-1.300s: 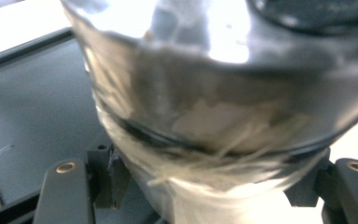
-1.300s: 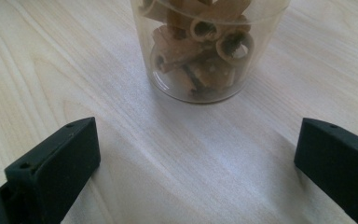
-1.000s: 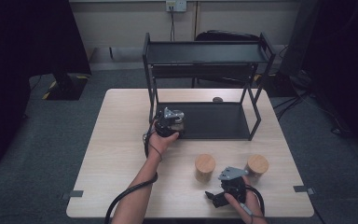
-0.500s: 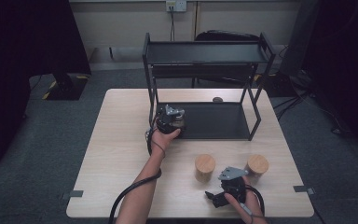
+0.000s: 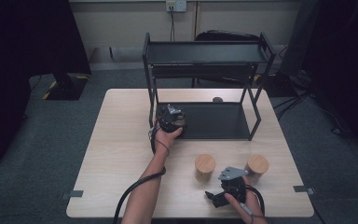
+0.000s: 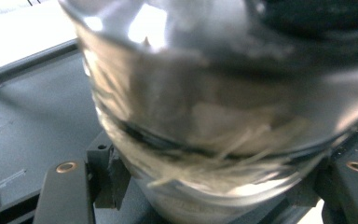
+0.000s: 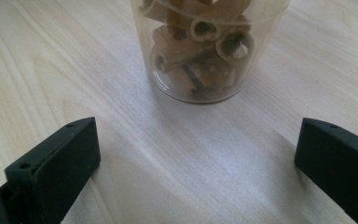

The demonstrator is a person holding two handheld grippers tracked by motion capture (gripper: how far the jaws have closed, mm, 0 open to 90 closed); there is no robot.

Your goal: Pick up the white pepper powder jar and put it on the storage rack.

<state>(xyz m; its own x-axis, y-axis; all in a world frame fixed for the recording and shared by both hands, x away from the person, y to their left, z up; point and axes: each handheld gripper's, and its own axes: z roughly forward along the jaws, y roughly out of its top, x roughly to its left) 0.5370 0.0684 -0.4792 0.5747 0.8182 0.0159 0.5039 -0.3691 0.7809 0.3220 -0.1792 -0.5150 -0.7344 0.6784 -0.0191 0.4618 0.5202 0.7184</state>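
My left gripper (image 5: 171, 119) is shut on a clear jar (image 6: 205, 107) with pale, stringy contents. It holds the jar over the front-left corner of the black rack's lower shelf (image 5: 216, 122). In the left gripper view the jar sits between both jaws, with the dark shelf (image 6: 32, 116) behind it. My right gripper (image 5: 216, 196) rests near the table's front edge, open with nothing between its jaws. In the right gripper view (image 7: 196, 163) a clear jar of brown rolled sticks (image 7: 205, 51) stands on the wood just ahead of it.
Two wooden-lidded jars (image 5: 205, 166) (image 5: 257, 164) stand on the light wooden table (image 5: 121, 140) in front of the rack. The two-tier black rack (image 5: 205, 51) occupies the back centre. A small dark round object (image 5: 217, 99) lies behind the lower shelf.
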